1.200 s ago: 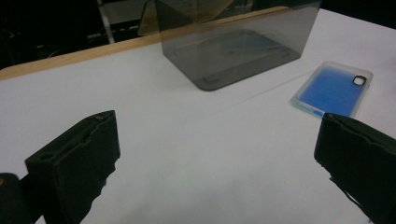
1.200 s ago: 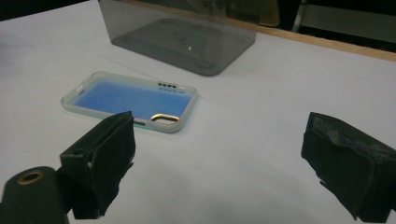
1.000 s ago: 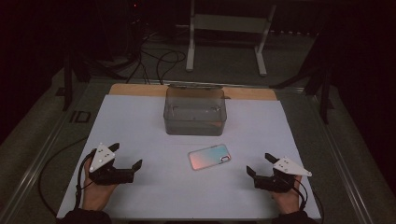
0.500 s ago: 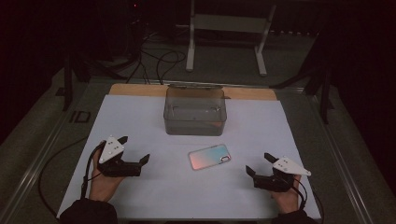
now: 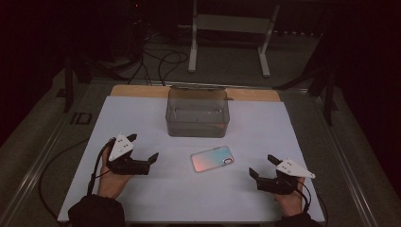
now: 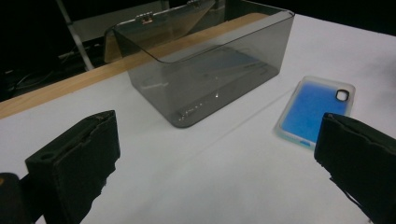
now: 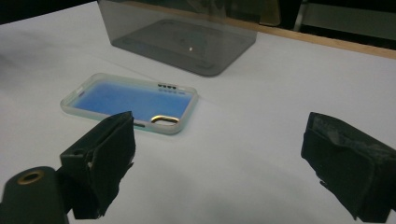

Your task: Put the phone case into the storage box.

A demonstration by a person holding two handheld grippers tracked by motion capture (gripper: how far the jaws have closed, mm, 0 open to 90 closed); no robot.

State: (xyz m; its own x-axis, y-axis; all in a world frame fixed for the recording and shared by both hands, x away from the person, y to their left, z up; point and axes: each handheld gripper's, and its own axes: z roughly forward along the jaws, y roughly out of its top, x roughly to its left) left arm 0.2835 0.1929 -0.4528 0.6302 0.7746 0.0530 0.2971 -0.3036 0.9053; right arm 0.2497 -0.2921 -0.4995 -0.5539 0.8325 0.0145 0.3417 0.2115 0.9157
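Your left tool, lower left of the frame, gapes wide and empty; the phone case lies flat at centre, with bare white worktop all round. Your right tool, lower right, is equally wide and empty, and the grey box stands beyond the case toward the worktop's far edge.

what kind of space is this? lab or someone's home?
Likely a lab or recording room, not a home: a table under white sheeting in a dark room, loose cables on the floor, a metal stand behind. Only a phone case and clear box lie out.
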